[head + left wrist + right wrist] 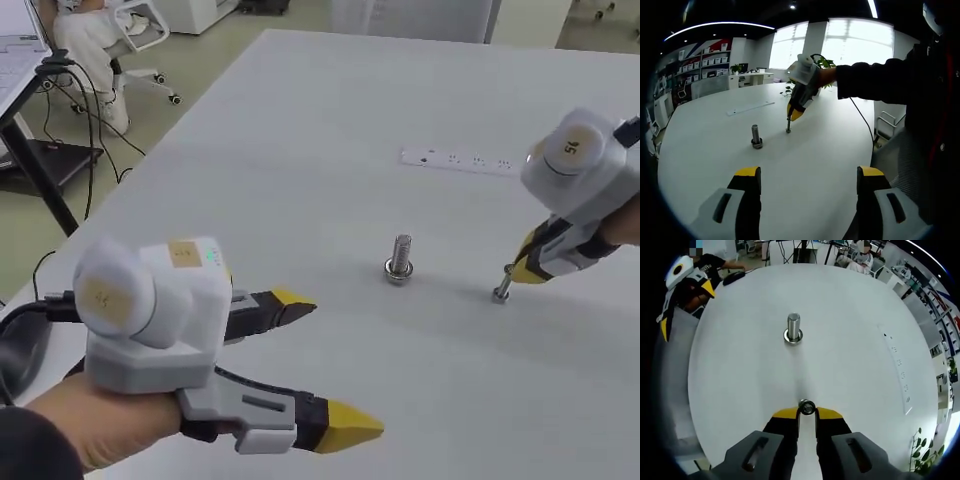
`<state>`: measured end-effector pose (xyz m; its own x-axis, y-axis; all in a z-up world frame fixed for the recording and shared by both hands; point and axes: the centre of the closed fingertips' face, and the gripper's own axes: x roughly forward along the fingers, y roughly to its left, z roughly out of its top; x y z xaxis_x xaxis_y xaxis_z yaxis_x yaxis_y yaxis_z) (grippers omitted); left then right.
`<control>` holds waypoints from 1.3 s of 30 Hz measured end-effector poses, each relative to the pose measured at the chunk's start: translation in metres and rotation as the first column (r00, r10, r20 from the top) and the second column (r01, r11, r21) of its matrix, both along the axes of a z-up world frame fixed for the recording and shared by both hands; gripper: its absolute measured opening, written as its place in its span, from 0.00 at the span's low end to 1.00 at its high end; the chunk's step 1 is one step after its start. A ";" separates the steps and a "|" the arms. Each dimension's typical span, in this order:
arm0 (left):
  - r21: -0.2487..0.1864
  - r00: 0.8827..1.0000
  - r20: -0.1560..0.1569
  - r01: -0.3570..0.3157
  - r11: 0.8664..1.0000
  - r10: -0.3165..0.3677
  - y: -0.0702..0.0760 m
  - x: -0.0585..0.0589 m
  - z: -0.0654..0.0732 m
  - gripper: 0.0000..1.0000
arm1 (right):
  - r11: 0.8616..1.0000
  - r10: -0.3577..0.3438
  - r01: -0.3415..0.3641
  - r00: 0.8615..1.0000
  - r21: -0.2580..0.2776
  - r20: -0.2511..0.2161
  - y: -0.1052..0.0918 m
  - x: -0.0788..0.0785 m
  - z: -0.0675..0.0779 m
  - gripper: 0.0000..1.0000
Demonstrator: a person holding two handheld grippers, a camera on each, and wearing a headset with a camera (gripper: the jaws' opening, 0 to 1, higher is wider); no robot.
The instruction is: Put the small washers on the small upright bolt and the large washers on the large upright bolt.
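Note:
The large upright bolt (400, 258) (756, 136) (793, 329) stands mid-table with a washer around its base. To its right stands the small upright bolt (502, 290) (788, 127). My right gripper (516, 268) (792, 115) (806, 412) points down at that bolt's top, jaws nearly together on a small ring-shaped washer (806, 406) at the bolt's tip. My left gripper (335, 365) (810, 172) (685, 307) hovers low at the near left, open, with nothing between its yellow fingertips.
A white power strip (460, 160) (750, 107) (897, 365) lies flat on the grey table (300, 150) beyond the bolts. An office chair and a seated person (95, 40) are off the table's far left. Cables hang by a desk at the left.

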<state>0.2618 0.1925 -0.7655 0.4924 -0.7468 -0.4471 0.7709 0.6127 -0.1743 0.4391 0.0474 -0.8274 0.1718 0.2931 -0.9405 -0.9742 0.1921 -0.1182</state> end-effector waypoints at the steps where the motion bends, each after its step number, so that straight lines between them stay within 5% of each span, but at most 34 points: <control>1: 0.001 1.000 0.000 0.000 1.000 0.000 0.000 0.000 0.000 0.78 | 1.000 0.001 -0.001 1.000 0.000 -0.001 0.000 0.000 -0.001 0.13; 39: 0.012 1.000 -0.014 -0.007 1.000 0.007 0.004 -0.002 -0.004 0.78 | 1.000 -0.012 0.012 0.999 0.001 -0.034 0.002 -0.004 -0.034 0.13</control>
